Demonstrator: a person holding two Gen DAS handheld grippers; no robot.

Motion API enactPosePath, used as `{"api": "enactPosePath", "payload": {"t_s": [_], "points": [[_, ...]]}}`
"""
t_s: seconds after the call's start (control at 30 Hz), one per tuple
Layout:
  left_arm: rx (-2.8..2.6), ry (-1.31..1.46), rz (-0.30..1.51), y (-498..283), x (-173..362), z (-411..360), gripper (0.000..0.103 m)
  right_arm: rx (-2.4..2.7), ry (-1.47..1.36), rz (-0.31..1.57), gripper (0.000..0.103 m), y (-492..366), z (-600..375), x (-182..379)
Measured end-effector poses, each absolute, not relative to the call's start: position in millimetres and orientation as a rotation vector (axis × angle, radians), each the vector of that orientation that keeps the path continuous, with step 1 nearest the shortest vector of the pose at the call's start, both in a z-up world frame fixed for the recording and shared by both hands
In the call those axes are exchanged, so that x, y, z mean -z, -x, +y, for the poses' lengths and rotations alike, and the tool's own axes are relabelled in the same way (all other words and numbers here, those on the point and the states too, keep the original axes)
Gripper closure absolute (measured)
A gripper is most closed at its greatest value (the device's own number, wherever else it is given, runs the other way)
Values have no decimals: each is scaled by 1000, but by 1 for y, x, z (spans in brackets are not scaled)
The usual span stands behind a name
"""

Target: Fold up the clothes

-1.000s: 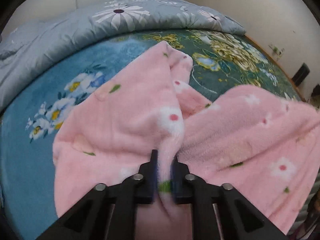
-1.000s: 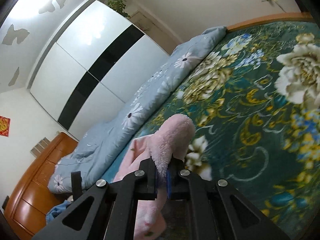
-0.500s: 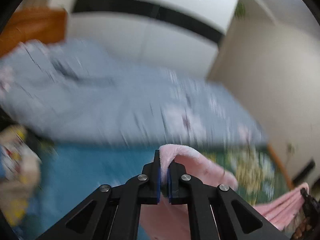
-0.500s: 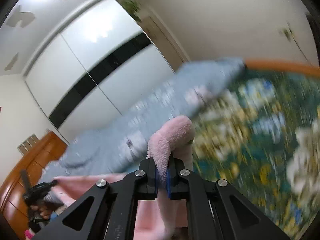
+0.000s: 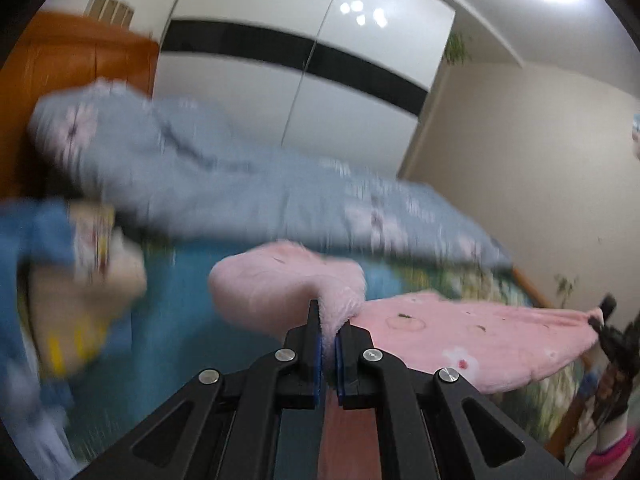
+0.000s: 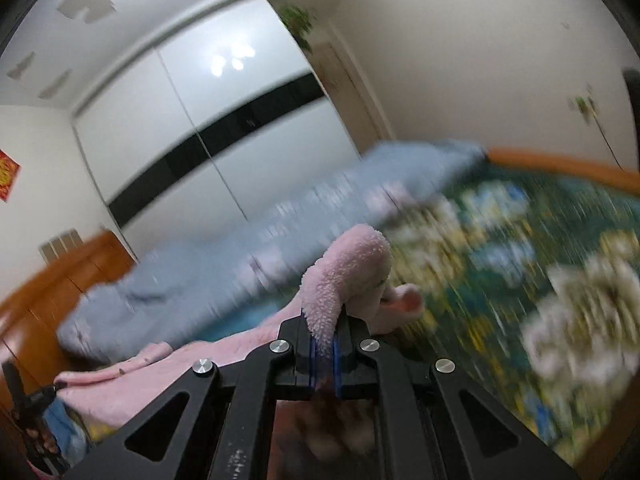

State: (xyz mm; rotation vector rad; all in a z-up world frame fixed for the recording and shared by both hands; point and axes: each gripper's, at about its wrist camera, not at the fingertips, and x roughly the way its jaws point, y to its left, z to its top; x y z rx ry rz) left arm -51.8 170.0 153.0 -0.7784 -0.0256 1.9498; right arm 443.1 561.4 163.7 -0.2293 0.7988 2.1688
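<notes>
The pink fleece garment [image 5: 460, 340] hung stretched above the floral bedspread [image 6: 540, 280], perhaps clear of it. Your left gripper [image 5: 328, 344] and right gripper [image 6: 325, 340] each pinched a fold, beside the blue quilt [image 5: 240, 188].

Bedspread [image 6: 520, 280] & quilt [image 5: 240, 184] blurred by motion.

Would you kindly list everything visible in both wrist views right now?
Fluffy pink fleece garment: one, pink with small flowers, stretched between both grippers above the bed.
Floral bedspread: one, teal, on the bed.
Grey-blue quilt: one, heaped along the far side.
Sliding wardrobe: one, white with a black band, behind.
Wooden headboard: one, orange-brown.
Left gripper: black, fingers shut on the garment.
Right gripper: black, likewise.
</notes>
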Motion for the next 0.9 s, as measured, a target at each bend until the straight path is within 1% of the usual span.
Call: {"api": "enactPosePath", "payload": {"t_s": [0.07, 0.13, 0.17, 0.23, 0.27, 0.43, 0.53, 0.6, 0.7, 0.73, 0.77, 0.9], "points": [[-1901, 943, -50, 39, -98, 159, 98, -2114, 287, 870, 97, -469, 551, -117], [-1824, 1159, -113, 34, -43, 150, 98, -2028, 335, 995, 97, -490, 550, -76], [-1800, 1233, -114, 31, -26, 149, 98, -1995, 352, 1045, 97, -498, 550, -60], [-1774, 1334, -129, 21, -4, 145, 98, -1954, 374, 1075, 97, -510, 548, -42], [-1772, 1335, -123, 15, -5, 143, 98, -1933, 385, 1090, 97, -516, 546, -34], [-1771, 1307, -32, -1, -11, 131, 97, -1916, 349, 1102, 97, -528, 550, -28], [-1773, 1346, -13, 3, -5, 130, 93, -1870, 417, 1081, 97, -518, 555, -19], [-1744, 1367, -6, 10, 1, 123, 93, -1849, 444, 1063, 97, -515, 555, -15], [-1726, 1346, 32, 12, -1, 115, 87, -1828, 463, 1036, 97, -516, 558, -13], [-1732, 1318, 52, 11, -7, 113, 79, -1816, 470, 1028, 97, -515, 562, -13], [-1738, 1288, 72, 11, -12, 112, 74, -1805, 477, 1021, 97, -514, 566, -13], [-1849, 1137, 195, 15, -40, 127, 73, -1736, 471, 1027, 97, -509, 585, -15]]}}
